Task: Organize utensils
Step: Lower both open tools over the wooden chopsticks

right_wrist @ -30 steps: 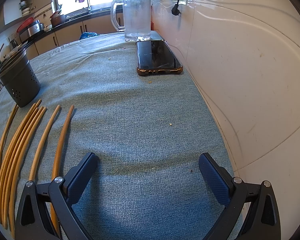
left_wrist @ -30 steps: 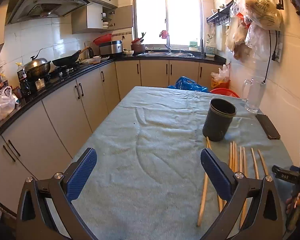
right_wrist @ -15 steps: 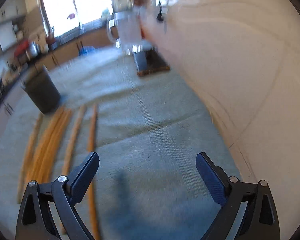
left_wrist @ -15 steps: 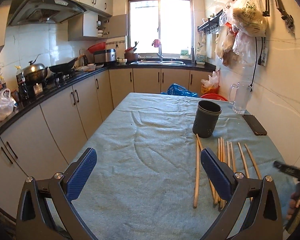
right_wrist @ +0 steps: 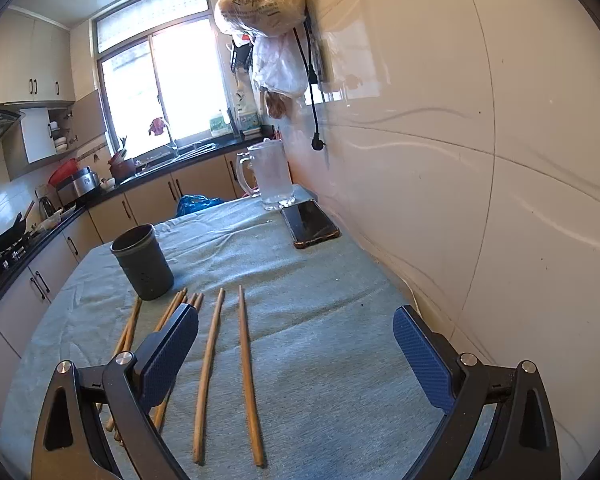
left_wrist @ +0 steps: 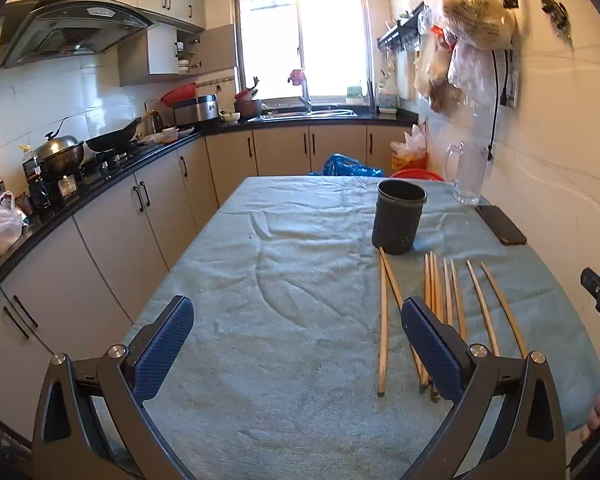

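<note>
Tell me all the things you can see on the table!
chopsticks: eight or so, tan wood, lying flat in front of the holder
holder: one, dark grey, upright mid-table
phone: one, black, flat by the wall
mug: one, clear, beyond the phone
cloth: one, pale blue-green, covering the table
left gripper: blue pads, open, empty
right gripper: blue pads, open, empty

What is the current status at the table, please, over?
Left gripper open, empty. Right gripper open, empty. Chopsticks all flat on cloth; holder upright, no chopsticks in it. Phone and mug off to the side, path clear.
</note>
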The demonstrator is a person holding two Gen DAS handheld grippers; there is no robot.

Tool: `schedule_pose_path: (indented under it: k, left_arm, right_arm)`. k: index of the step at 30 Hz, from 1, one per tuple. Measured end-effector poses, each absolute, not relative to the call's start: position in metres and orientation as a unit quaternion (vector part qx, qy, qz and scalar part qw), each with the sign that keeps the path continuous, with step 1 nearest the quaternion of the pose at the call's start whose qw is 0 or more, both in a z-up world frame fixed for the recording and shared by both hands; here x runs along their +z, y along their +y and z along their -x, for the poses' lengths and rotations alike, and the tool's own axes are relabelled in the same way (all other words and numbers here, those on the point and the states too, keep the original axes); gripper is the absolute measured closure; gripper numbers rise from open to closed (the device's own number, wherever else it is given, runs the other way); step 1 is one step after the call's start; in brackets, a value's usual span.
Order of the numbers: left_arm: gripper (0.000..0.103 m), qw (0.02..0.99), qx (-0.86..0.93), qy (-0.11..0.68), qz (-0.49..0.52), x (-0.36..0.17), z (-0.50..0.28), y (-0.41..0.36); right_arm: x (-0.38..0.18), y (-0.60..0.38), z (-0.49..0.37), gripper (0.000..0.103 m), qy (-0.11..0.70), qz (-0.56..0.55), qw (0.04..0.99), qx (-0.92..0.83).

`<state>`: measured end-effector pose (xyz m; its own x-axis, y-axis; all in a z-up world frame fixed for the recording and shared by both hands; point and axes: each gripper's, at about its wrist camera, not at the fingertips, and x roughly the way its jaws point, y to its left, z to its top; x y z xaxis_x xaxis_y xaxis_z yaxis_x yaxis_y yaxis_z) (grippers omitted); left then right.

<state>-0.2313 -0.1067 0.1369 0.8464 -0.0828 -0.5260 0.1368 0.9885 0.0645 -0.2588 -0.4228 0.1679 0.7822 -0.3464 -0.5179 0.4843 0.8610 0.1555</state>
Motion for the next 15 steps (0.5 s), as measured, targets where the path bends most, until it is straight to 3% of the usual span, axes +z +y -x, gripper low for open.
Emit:
schedule_pose_path:
  k: [15]
  left_arm:
    - [0.0,0.945,-0.077,0.311,-0.06,0.115,0.207,-0.129]
  right_arm:
    - [0.158,-0.415,0.247,0.003,0.271,-0.114,0.932,-0.21]
